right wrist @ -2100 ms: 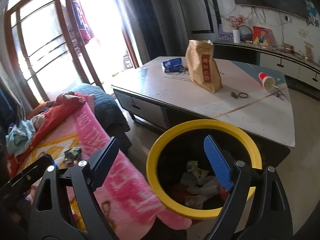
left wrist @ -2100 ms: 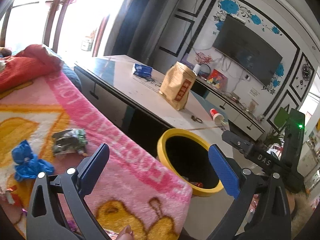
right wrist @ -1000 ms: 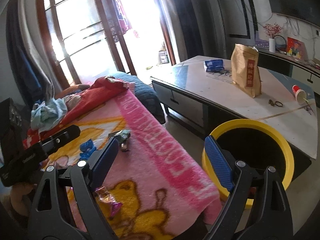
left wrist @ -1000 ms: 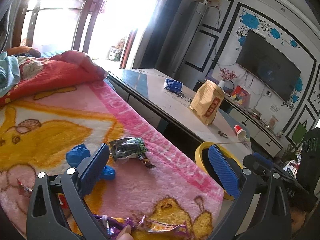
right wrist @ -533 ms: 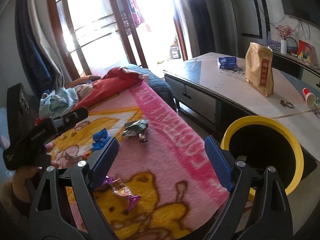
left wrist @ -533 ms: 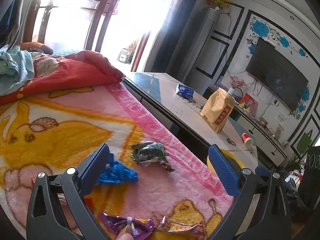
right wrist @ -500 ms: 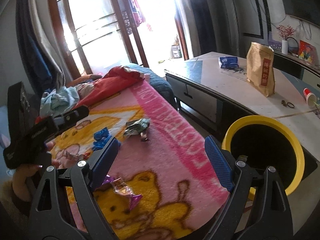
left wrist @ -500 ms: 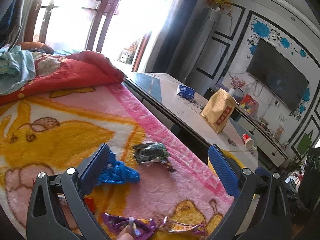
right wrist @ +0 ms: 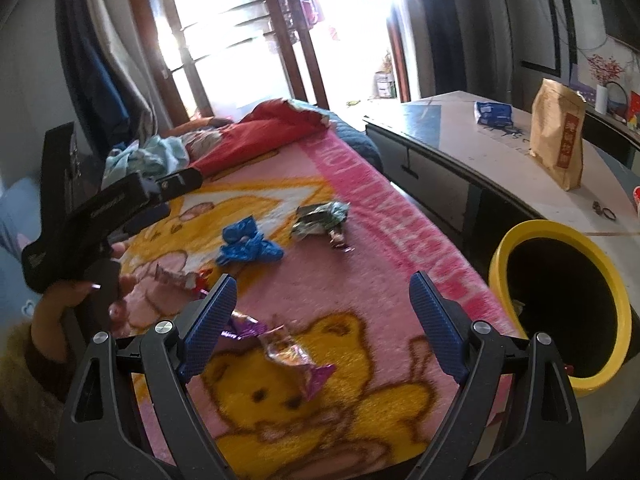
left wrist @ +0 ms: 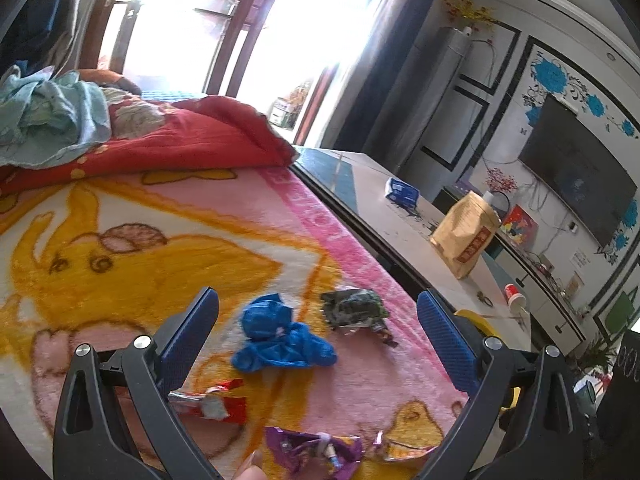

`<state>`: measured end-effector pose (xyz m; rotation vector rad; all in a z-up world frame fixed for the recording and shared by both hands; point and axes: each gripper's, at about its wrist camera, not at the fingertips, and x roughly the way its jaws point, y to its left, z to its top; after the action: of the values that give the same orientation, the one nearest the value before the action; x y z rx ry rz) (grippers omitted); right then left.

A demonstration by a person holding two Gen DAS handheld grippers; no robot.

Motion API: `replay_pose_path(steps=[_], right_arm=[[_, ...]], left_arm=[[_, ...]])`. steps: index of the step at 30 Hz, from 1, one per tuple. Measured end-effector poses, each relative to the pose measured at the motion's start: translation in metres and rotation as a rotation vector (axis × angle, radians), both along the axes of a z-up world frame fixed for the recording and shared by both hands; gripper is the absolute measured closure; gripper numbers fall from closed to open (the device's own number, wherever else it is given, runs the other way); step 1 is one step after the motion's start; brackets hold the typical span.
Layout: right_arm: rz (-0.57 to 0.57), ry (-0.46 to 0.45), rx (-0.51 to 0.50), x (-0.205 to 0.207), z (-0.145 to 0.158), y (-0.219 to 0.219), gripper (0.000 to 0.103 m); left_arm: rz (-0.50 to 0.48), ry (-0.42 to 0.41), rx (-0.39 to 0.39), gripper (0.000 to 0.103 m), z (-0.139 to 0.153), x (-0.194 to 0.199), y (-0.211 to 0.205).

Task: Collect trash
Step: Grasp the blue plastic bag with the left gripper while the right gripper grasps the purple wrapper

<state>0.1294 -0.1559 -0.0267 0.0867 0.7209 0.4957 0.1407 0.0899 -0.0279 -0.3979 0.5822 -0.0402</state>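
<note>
Both my grippers, left gripper [left wrist: 318, 330] and right gripper [right wrist: 322, 312], hover spread and empty over the blanket [right wrist: 400, 216]; next, probably, pinching the blue wrapper [left wrist: 280, 336] for the yellow bin [right wrist: 560, 304].

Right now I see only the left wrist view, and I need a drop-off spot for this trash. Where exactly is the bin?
Observer: The yellow bin stands on the floor right beside the pink blanket's edge, in front of the low table. Its mouth is uncovered.
Operator: Is the other gripper free to help?
Observer: Yes. The right gripper is open and holds nothing. It hangs over the purple wrapper, which lies on the blanket.
</note>
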Motion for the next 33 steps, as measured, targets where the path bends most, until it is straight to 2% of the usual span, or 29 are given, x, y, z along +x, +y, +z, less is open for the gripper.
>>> replay_pose_path(steps=[20, 33], right_arm=[[0.091, 0.107, -0.070, -0.003, -0.038, 0.028, 0.023], [0.113, 0.152, -0.126, -0.002, -0.064, 0.034, 0.023]], left_arm=[[0.091, 0.119, -0.023, 0.007, -0.041, 0.011, 0.043], [-0.020, 0.172, -0.043, 0.008, -0.056, 0.044, 0.026]])
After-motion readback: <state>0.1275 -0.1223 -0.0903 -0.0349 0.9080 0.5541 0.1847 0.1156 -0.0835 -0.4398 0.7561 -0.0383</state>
